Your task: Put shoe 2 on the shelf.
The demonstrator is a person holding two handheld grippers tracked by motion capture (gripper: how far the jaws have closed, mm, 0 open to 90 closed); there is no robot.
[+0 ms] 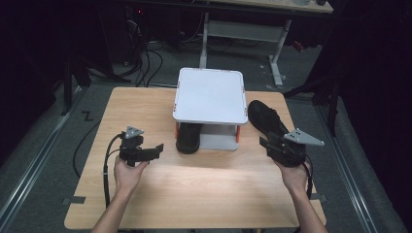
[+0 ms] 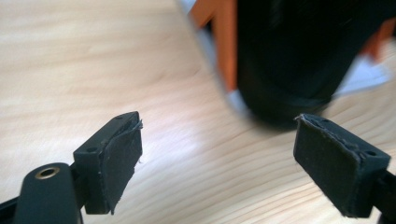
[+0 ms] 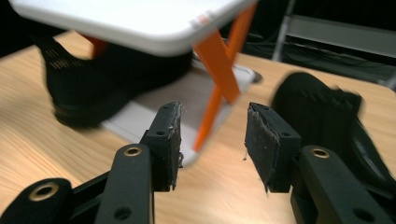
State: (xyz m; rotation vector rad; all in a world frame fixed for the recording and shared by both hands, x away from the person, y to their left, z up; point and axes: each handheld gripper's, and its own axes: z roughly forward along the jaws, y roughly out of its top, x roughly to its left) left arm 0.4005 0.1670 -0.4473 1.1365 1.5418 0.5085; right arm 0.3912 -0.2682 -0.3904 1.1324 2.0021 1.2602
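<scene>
The left gripper (image 1: 156,150) stands with its jaws spread wide and nothing between them, its worn, frayed rubber pads (image 2: 122,161) pointed across bare wood toward the small white rack (image 1: 210,94). The right gripper (image 1: 266,143) is likewise released, jaws parted with only air between, aimed at the rack's front right corner. Taking the rack as the landmark: one black shoe (image 1: 188,137) sits tucked on the lower shelf under the left half of the top board, its rounded end poking out in front, just beyond the left gripper. The second black shoe (image 1: 265,118) lies on the table (image 1: 194,194) just right of the rack, close beside the right gripper and untouched by it. By the look of it the job is half done: one shoe is stowed, the other not yet picked up and shelved. The rack has a smooth, matte white top with rounded corners, slim orange legs (image 3: 219,60) and a pale lower shelf; the shoes look like soft, dull knit fabric with a thicker sole; the table is light, fine-grained wood.
</scene>
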